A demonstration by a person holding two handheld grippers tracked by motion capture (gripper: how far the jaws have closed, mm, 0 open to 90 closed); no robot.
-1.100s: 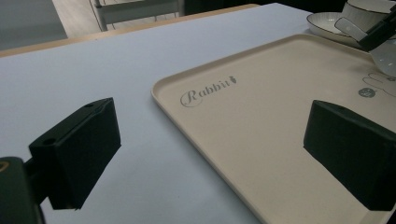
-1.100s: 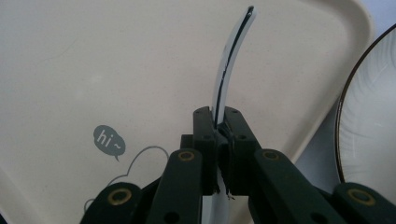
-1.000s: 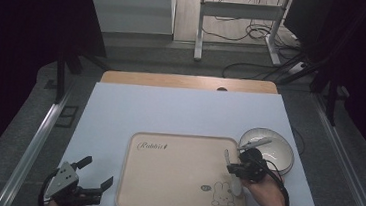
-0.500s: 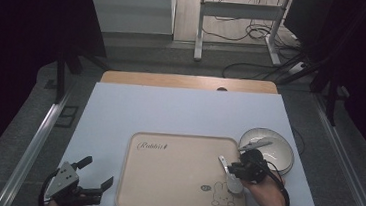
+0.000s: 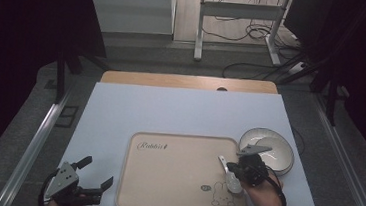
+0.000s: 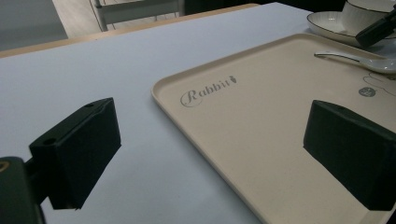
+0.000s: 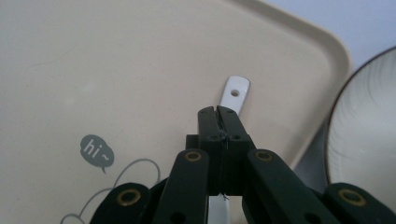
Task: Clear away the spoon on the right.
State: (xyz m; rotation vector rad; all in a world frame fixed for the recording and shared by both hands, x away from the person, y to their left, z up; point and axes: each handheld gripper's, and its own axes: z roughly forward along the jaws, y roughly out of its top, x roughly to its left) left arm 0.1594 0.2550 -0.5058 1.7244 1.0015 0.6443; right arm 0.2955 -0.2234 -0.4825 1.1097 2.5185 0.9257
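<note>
The white spoon (image 5: 228, 175) lies on the tray (image 5: 174, 182), near the tray's right edge and just above the little rabbit drawing (image 5: 223, 196). Its long way runs from the handle tip, which points up and left toward the middle of the tray, down to the scoop, which sits by the rabbit.

The right gripper (image 5: 242, 169) is right at the spoon, with its fingers pressed together. In the right gripper view the spoon (image 7: 235, 94) pokes out past the closed fingers (image 7: 229, 122), with the small hole in its handle showing. The fingers look clamped on the handle, but the spot where they touch it is hidden under them, so this is my best guess.

The left gripper (image 5: 85, 181) is well apart from the spoon, off the tray's left side over the worktop (image 5: 170, 112). Its fingers (image 6: 77, 149) are wide apart and hold nothing. So the right hand is the near one.

The bowl (image 5: 267, 148) sits on a plate just off the tray's right edge, close behind the right gripper. I think the next move turns on how the handle sits in the fingers, and on the short way from the spoon to the bowl.

The scoop is partly hidden by the gripper in the high view.
</note>
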